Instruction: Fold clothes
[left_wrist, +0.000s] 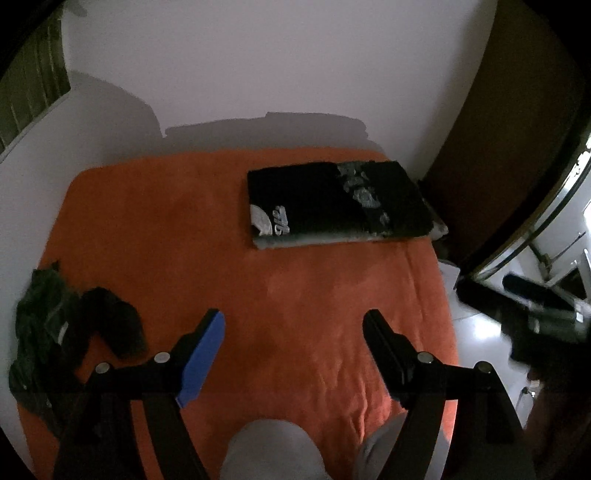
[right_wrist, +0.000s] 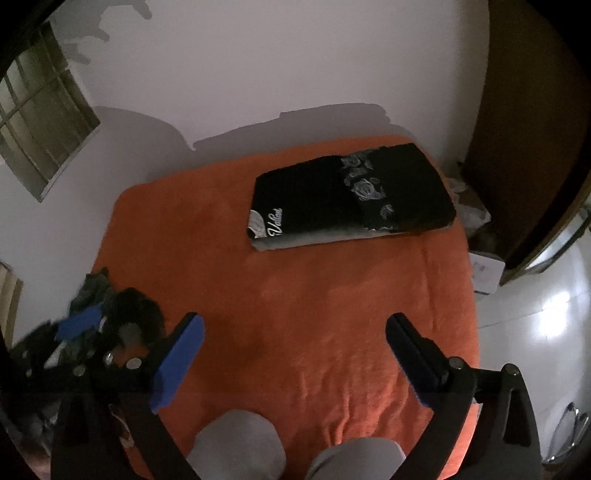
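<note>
Folded black stack far right on orange cover; crumpled dark clothes near left, unfolded. Left gripper and right gripper: jaws spread, holding nothing

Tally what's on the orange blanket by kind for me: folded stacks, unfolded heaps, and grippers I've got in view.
Folded stacks: 1, the dark folded clothes at the far right of the orange blanket.
Unfolded heaps: 1, the crumpled dark clothes at the near left edge; the number of garments in it can't be told.
Grippers: 2, left gripper and right gripper, both open and empty.
Total: 4
</note>
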